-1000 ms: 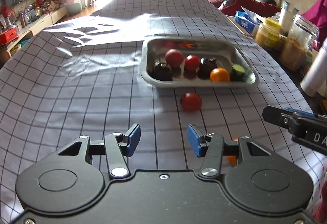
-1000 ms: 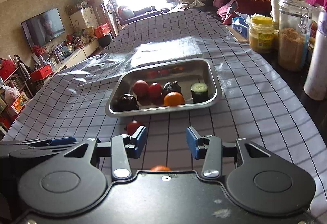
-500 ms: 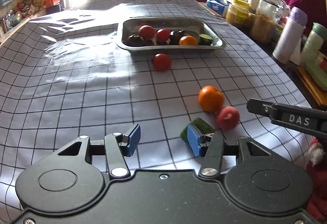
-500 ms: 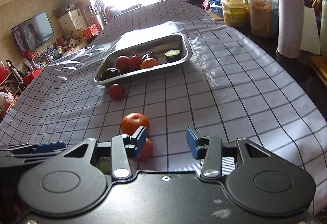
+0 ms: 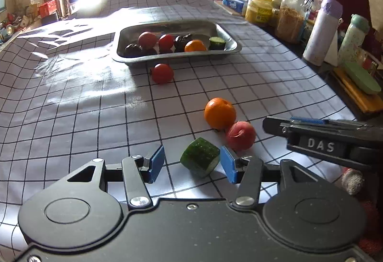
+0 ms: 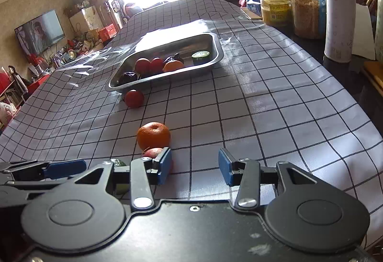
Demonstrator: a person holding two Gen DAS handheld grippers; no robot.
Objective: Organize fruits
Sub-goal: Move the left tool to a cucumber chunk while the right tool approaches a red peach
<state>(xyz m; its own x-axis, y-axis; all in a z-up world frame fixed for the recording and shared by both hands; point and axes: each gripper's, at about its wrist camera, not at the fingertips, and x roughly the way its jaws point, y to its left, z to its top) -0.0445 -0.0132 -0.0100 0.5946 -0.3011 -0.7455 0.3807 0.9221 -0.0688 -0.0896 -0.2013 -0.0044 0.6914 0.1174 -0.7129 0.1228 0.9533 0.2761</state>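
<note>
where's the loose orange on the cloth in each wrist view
Left wrist: the loose orange sits right of centre, touching the pink fruit in front of it.
Right wrist: lower left of centre, just beyond the left finger.
Shared landmark: the metal tray, farther back.

Looking along the right gripper [image 6: 195,166], blue pads spread wide over bare checked cloth [image 6: 275,106]. Just beyond the left pad [image 6: 165,165], catching an orange [image 6: 153,135] sitting on the cloth, with a reddish fruit [image 6: 153,152] peeking out below it, partly hidden behind that pad. Farther off, seeing a tomato [image 6: 134,98] lying just beside the near wall of a metal tray [image 6: 215,46]. Inside the tray, showing dark and red fruits, an orange one and a cucumber piece [image 6: 201,55]. At lower left, glimpsing the left gripper [image 6: 45,170] reaching in, spread unclear. Along the right edge, showing jars [image 6: 304,1] and a bottle [image 6: 340,15].
</note>
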